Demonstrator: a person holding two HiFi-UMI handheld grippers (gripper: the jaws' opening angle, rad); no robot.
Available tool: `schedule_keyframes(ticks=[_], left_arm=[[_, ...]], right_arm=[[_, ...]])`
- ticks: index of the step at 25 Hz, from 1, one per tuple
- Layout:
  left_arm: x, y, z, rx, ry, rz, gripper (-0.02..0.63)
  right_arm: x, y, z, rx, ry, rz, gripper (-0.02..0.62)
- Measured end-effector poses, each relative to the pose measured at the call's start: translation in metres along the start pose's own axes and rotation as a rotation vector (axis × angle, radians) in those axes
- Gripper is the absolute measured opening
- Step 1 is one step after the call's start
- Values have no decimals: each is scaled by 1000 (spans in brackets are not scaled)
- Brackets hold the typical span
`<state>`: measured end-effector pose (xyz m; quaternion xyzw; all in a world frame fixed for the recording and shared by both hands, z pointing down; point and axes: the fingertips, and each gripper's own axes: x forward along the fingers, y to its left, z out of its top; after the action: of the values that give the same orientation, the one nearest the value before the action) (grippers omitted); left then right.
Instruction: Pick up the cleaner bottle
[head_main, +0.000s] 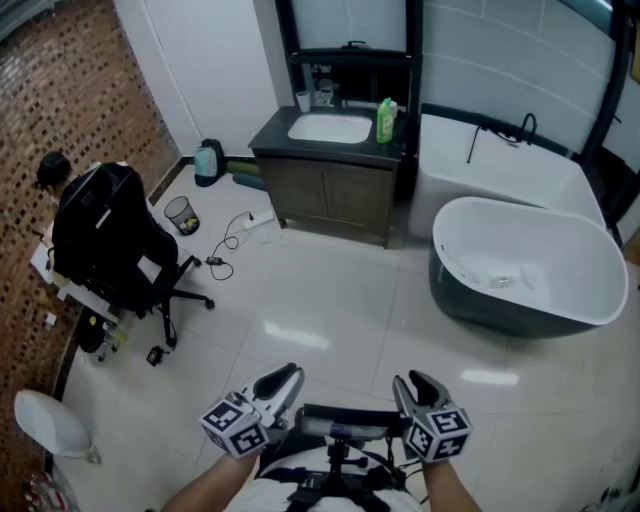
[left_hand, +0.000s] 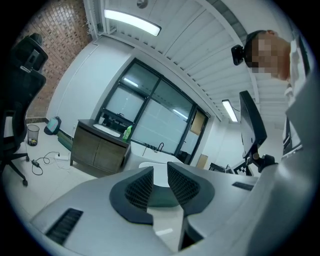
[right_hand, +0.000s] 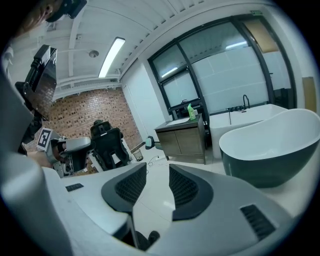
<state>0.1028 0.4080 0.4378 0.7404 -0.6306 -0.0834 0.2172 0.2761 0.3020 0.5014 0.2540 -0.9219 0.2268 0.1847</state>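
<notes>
the left gripper (left_hand: 160, 172) has its two dark ribbed jaws set a narrow gap apart, with nothing between them; only pale floor and a tub show through the gap. the right gripper (right_hand: 157, 172) has its jaws spread wider, and they are empty too. in the head view both grippers sit low in the picture, the left gripper (head_main: 283, 380) and the right gripper (head_main: 412, 385) side by side, each with its white cube of square black markers, held over glossy white floor tiles (head_main: 340, 300).

the green plastic cleaner bottle (head_main: 386, 121) stands upright on the right end of the dark counter of a brown wooden vanity cabinet (head_main: 330, 195), just beside the white oval sink basin (head_main: 330, 128). it is well apart from both grippers, across the floor. the left gripper view shows the bottle (left_hand: 127, 132) small on that counter, and the right gripper view shows it (right_hand: 190, 112) above the cabinet.

to the right of the vanity stands a freestanding oval bathtub, dark grey outside and white inside (head_main: 500, 310), and behind it a white built-in tub with a black tap (head_main: 510, 165). at the left a black office chair on castors (head_main: 110, 235) stands near a brick-patterned wall, with a small black mesh wastebasket (head_main: 181, 214) between the chair and the vanity.
</notes>
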Motion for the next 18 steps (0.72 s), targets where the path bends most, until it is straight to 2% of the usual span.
schedule_keyframes(ticks=[4, 9, 18], left_arm=[[18, 15, 6, 0, 5, -18, 74], [46, 49, 17, -18, 25, -44, 74], [91, 137, 64, -37, 38, -100, 74]], right_arm=[[19, 4, 8, 1, 19, 9, 141], [53, 2, 32, -5, 14, -23, 141], [134, 10, 84, 3, 7, -86, 141]])
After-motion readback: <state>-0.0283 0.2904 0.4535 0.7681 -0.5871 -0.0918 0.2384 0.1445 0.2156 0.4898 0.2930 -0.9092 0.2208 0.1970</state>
